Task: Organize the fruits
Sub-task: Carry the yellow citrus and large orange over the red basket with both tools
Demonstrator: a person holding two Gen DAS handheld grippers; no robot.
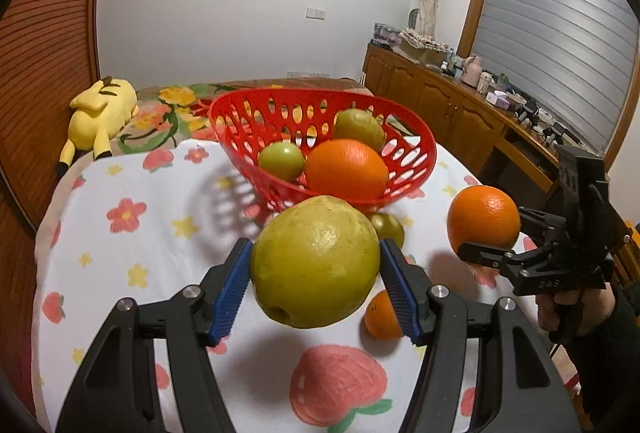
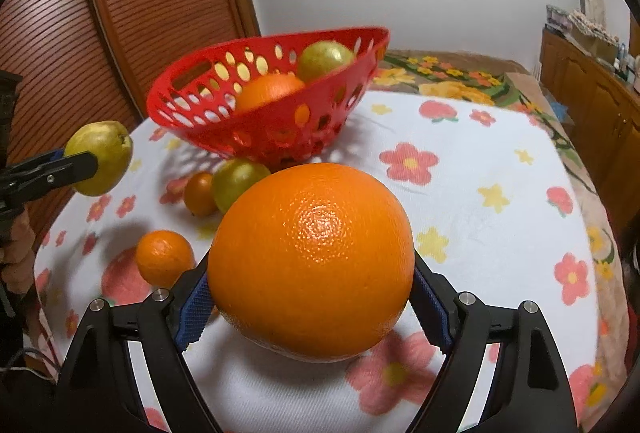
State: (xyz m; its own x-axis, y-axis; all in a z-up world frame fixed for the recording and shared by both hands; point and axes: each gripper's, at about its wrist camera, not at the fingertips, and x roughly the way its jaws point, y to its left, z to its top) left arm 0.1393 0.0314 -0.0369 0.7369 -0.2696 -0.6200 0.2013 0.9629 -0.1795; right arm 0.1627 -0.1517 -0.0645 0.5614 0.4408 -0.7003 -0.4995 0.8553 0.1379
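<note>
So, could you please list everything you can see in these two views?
Basket: one, red, on the cloth.
Fruit in basket: one orange, two green fruits.
Loose fruit on cloth: two small oranges, one green fruit.
Cloth: one, white, flowered.
Plush toy: one, yellow, behind.
Cabinets: brown, cluttered, by the window.
Left gripper: shut on yellow-green pear.
Right gripper: shut on large orange.

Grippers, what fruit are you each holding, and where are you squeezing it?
Left gripper pinches the green pear across its sides; right gripper pinches the big orange across its sides.
</note>
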